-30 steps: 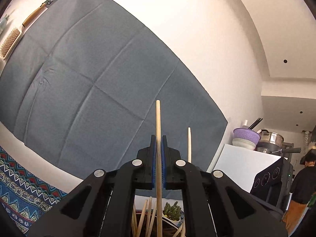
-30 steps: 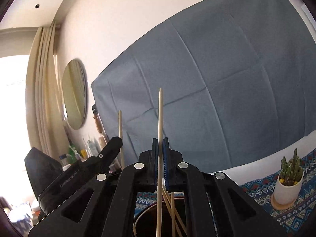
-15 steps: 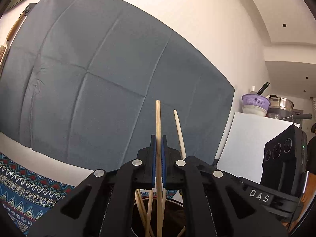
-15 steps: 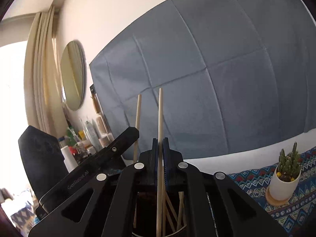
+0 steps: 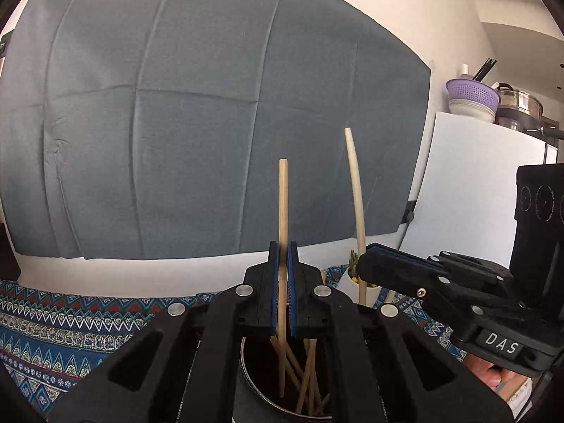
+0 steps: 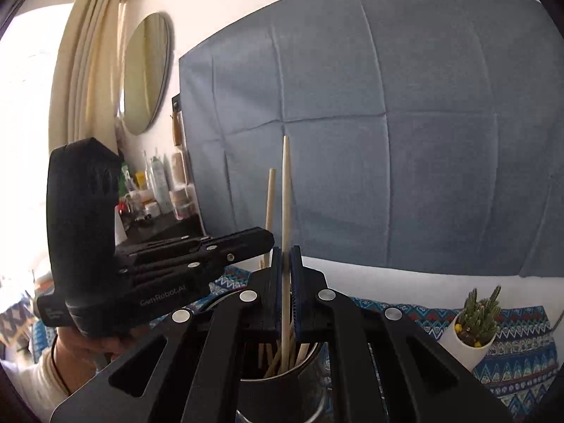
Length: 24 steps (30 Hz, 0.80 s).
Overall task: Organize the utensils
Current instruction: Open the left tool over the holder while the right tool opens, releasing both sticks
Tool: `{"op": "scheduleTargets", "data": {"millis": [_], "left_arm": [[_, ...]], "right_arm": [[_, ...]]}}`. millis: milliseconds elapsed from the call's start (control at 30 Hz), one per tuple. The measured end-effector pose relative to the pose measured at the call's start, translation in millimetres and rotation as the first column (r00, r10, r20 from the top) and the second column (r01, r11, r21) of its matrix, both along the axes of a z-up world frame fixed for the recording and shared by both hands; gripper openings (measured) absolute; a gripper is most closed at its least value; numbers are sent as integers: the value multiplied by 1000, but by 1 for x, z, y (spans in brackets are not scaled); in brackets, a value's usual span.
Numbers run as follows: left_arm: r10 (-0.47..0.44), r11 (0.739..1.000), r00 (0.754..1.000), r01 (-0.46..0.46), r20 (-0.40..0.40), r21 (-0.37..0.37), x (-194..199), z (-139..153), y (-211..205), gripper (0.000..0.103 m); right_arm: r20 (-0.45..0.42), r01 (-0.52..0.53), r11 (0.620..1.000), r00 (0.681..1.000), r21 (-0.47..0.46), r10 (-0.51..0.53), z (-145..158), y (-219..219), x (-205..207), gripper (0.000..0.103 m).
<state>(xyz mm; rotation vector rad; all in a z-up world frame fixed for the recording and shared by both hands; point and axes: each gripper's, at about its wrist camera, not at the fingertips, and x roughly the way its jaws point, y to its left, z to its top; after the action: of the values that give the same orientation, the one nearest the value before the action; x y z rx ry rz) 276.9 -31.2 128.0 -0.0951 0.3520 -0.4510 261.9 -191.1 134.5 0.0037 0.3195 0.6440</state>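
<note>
My left gripper (image 5: 283, 246) is shut on a wooden chopstick (image 5: 283, 204) that stands upright, its lower end inside a dark metal cup (image 5: 268, 402) holding several chopsticks. My right gripper (image 6: 286, 251) is shut on a second, tapered chopstick (image 6: 286, 190), also upright with its lower end in the same cup (image 6: 282, 394). The two grippers are side by side over the cup. The right gripper and its chopstick (image 5: 356, 190) show at the right of the left wrist view; the left gripper and its chopstick (image 6: 270, 201) show at the left of the right wrist view.
A patterned blue cloth (image 5: 70, 320) covers the table. A small cactus in a white pot (image 6: 476, 324) stands to the right of the cup. A grey cloth (image 5: 211, 105) hangs on the wall behind. Bottles (image 6: 158, 190) stand on a shelf at the left.
Both grippers have tilted down and lowered toward the cup, each still holding its chopstick. The chopsticks' lower ends now reach into the cup, and the grippers have come closer together.
</note>
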Motion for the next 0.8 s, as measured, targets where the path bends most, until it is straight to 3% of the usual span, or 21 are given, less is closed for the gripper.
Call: {"op": "scheduleTargets", "data": {"millis": [267, 400, 467, 533, 567, 600, 733, 767, 800], "left_arm": [[15, 1000, 997, -14, -80, 12, 6, -3, 9, 5], [24, 999, 997, -22, -73, 27, 4, 1, 12, 5], [25, 1000, 997, -24, -68, 16, 3, 3, 17, 14], [30, 1000, 997, -30, -69, 1, 1, 6, 22, 32], [36, 999, 997, -37, -61, -5, -1, 7, 25, 36], [43, 999, 998, -44, -54, -8, -2, 9, 27, 40], [64, 997, 997, -65, -35, -29, -6, 14, 38, 63], [69, 997, 997, -70, -33, -34, -6, 14, 39, 69], [77, 996, 996, -78, -34, -35, -6, 15, 40, 80]], "right_arm": [[-11, 5, 990, 1000, -138, -7, -3, 13, -4, 5], [-3, 21, 991, 1000, -129, -22, -2, 14, 0, 7], [9, 45, 991, 999, -127, -44, -2, 10, -1, 9], [22, 64, 991, 998, -119, -62, 0, 5, -3, 26], [30, 75, 991, 997, -109, -72, 0, -1, -5, 43], [42, 84, 992, 996, -93, -80, 1, -4, -6, 51], [92, 117, 991, 990, -64, -111, 8, -15, -13, 61], [118, 139, 988, 984, -61, -131, 9, -17, -16, 68], [145, 162, 985, 978, -55, -153, 11, -19, -18, 79]]}}
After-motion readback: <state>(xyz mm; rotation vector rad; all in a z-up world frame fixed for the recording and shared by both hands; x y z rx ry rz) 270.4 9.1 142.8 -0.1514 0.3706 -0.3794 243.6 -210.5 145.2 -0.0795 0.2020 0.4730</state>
